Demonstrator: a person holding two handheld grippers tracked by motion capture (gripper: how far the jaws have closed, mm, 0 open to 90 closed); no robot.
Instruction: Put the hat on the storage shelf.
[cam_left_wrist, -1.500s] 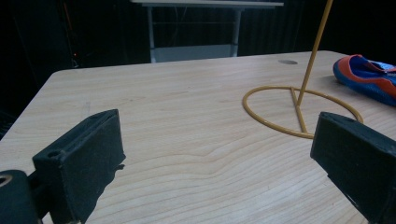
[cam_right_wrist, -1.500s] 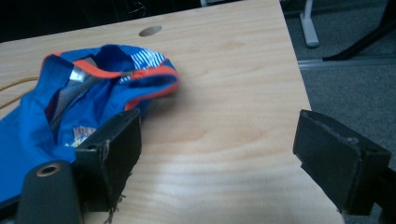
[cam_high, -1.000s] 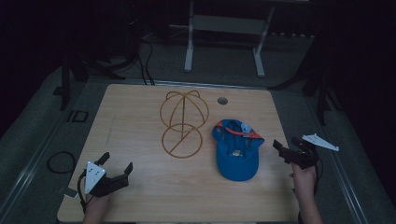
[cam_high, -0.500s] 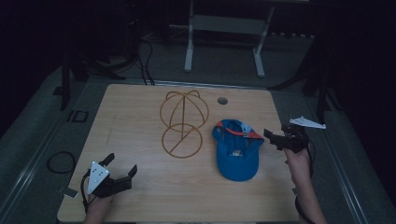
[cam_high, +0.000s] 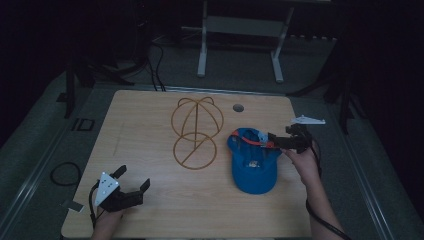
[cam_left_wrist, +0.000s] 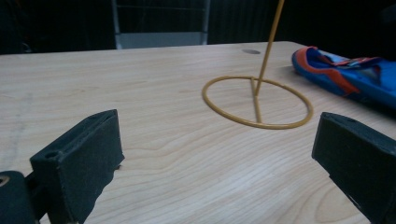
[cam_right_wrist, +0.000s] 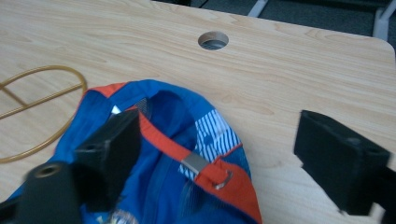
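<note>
Nearest the front edge of the tabletop (cam_high: 150, 210), toward its left corner, the left gripper (cam_high: 131, 192) sits low with its fingers spread wide and nothing between them; it looks across bare wood at the ring base of the wire cap stand (cam_high: 196, 131). Over on the right side, the right gripper (cam_high: 272, 141) is the busy one: its fingers gape open and hang over the back of the blue baseball cap (cam_high: 252, 165), one finger above the inside of the crown, the other above the bare wood outside it. Nothing is pinched yet.

The cap lies upside down near the right edge, just beside the stand's base, brim toward the front. It shows an orange-red adjustable strap (cam_right_wrist: 187, 156) with a metal clasp, a blue-and-white striped patch inside, and soft, sagging fabric.

For a clean pick, the right gripper should probably drop so the strap and rear rim sit between the fingers, then close firmly, since a shallow bite on loose cloth could slip. The stand rises further back, toward the middle, with a round cable hole (cam_high: 238, 107) near the far edge.
</note>
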